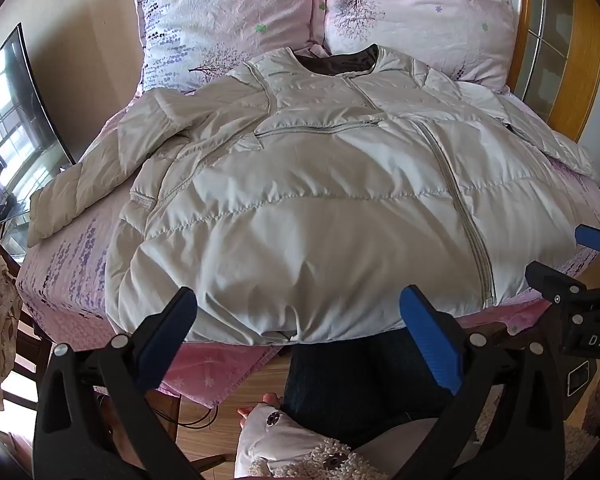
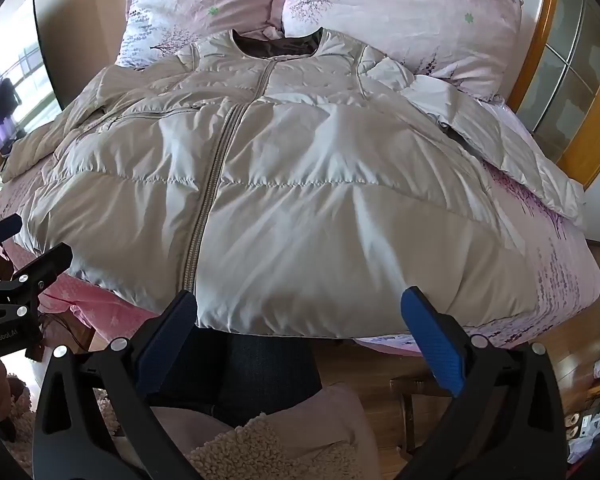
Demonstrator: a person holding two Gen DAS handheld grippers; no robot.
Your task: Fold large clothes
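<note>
A: So, nearest first. What are the grippers doing?

B: Both hang just off the foot of the bed. The left gripper (image 1: 298,312) has its blue-padded fingers spread wide with nothing between them, and the right gripper (image 2: 300,312) is spread the same way, also holding nothing.

A: And the puffer jacket?

B: The pale grey puffer jacket (image 1: 300,208) lies flat, front up, zipped, on the pink bedsheet (image 1: 68,276). Its hem (image 1: 284,332) overhangs the near edge of the bed, right ahead of the left gripper's fingertips, apparently apart from them. In the right wrist view the hem sits between and just beyond that gripper's fingers; I can't tell whether the pads brush the fabric.

A: Farther back?

B: One sleeve (image 1: 96,184) trails out to the left across the sheet, the other sleeve (image 2: 512,148) to the right. The collar (image 2: 278,46) points at two floral pillows (image 1: 416,16) against the wooden headboard (image 1: 560,48).
</note>
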